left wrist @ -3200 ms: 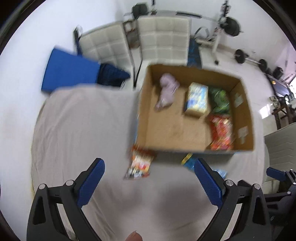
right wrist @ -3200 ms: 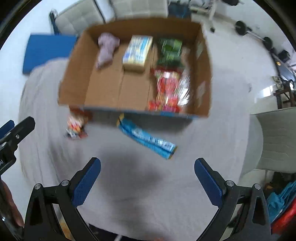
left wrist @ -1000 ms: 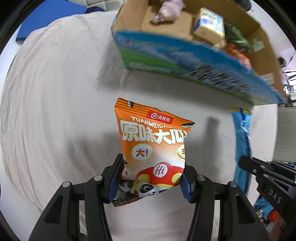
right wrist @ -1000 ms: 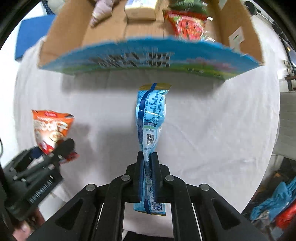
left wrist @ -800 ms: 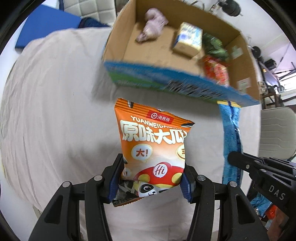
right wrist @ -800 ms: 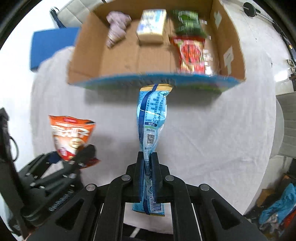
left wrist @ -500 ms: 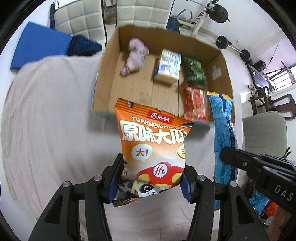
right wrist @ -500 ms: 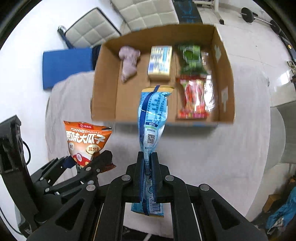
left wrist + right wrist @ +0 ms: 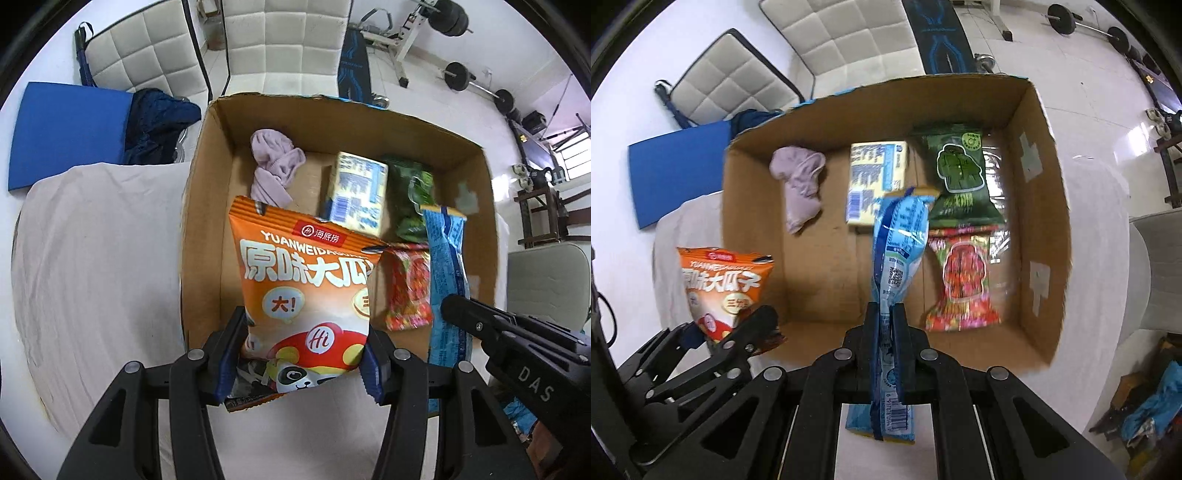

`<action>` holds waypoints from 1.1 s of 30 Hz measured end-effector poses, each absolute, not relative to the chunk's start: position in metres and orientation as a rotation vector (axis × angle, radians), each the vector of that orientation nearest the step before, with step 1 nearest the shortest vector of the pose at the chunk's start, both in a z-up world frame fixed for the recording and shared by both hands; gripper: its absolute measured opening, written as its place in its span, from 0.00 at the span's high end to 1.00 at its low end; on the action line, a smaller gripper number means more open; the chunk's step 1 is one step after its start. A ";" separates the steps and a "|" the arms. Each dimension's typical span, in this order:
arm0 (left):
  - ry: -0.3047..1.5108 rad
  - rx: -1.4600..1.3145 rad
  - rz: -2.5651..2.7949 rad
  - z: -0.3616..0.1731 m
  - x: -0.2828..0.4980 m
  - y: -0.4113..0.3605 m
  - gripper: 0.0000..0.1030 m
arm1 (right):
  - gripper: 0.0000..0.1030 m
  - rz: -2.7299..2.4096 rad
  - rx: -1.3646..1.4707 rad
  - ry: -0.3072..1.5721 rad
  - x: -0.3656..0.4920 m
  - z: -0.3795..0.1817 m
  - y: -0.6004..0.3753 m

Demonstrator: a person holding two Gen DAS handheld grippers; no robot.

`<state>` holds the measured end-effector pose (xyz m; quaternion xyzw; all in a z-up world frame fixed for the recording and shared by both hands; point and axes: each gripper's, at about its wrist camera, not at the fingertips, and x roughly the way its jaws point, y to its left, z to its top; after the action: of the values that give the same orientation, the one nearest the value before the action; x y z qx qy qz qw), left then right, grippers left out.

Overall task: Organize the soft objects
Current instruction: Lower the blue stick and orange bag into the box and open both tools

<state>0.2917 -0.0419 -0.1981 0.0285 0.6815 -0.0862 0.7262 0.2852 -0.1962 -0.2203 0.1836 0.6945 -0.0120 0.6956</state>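
Note:
My left gripper is shut on an orange snack bag and holds it above the near left part of an open cardboard box. My right gripper is shut on a long blue packet and holds it upright over the box's middle. The orange bag and left gripper also show at the left of the right wrist view. The blue packet shows at the right of the left wrist view. In the box lie a lilac cloth, a yellow-blue pack, a green bag and a red bag.
The box stands on a table under a white cloth. White padded chairs, a blue mat and dark clothing lie beyond it. Gym weights stand at the far right. A grey chair is at the right.
Both grippers closed on their packets on the cloth, then lifted them and carried them forward; they now hang above the box's open top instead of in front of its side.

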 end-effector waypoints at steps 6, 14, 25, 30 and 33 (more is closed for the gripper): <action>1.561 0.079 -0.161 -0.233 0.317 -0.038 0.50 | 0.94 -0.056 0.406 1.604 0.308 -0.257 -0.196; 1.623 0.083 -0.135 -0.271 0.326 -0.032 0.50 | 0.94 -0.057 0.396 1.641 0.313 -0.285 -0.190; 1.661 0.097 -0.130 -0.292 0.329 -0.035 0.50 | 0.94 -0.070 0.352 1.643 0.310 -0.300 -0.179; 1.663 0.107 -0.139 -0.294 0.328 -0.041 0.49 | 0.94 -0.071 0.343 1.636 0.310 -0.297 -0.175; 1.659 0.113 -0.138 -0.291 0.327 -0.043 0.49 | 0.94 -0.065 0.327 1.639 0.310 -0.294 -0.175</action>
<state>0.3274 -0.0433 -0.2909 0.0503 0.7365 -0.0613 0.6717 0.3100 -0.1748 -0.2935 0.1453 0.7271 -0.0291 0.6703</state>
